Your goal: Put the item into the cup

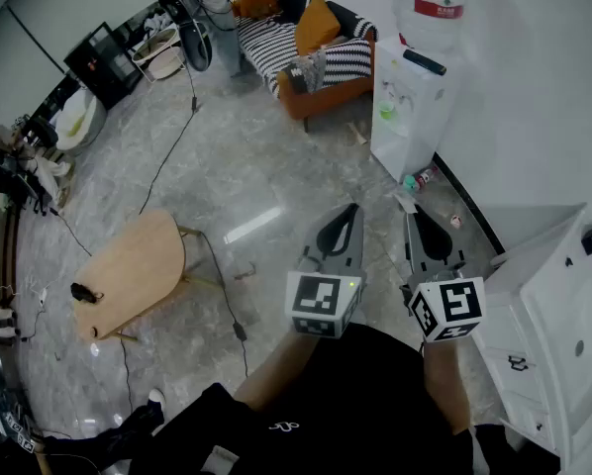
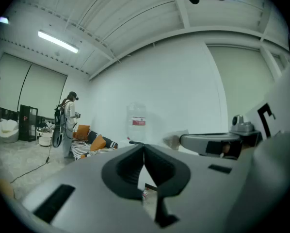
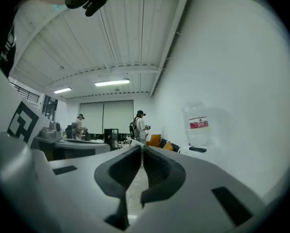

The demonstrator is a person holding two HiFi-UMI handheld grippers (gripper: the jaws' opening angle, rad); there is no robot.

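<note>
Left gripper [image 1: 349, 211] and right gripper [image 1: 416, 216] were held side by side in front of the person, noses out over the floor [image 1: 246, 176], aimed at no work surface. Probably a carry/idle pose, task not yet begun. Both had jaws pressed together w/ nothing between. No cup or item was identifiable in any view. Small dark obj [image 1: 83, 292] sat on low wooden bench [image 1: 143, 260], well off to the left, too small to tell what
</note>
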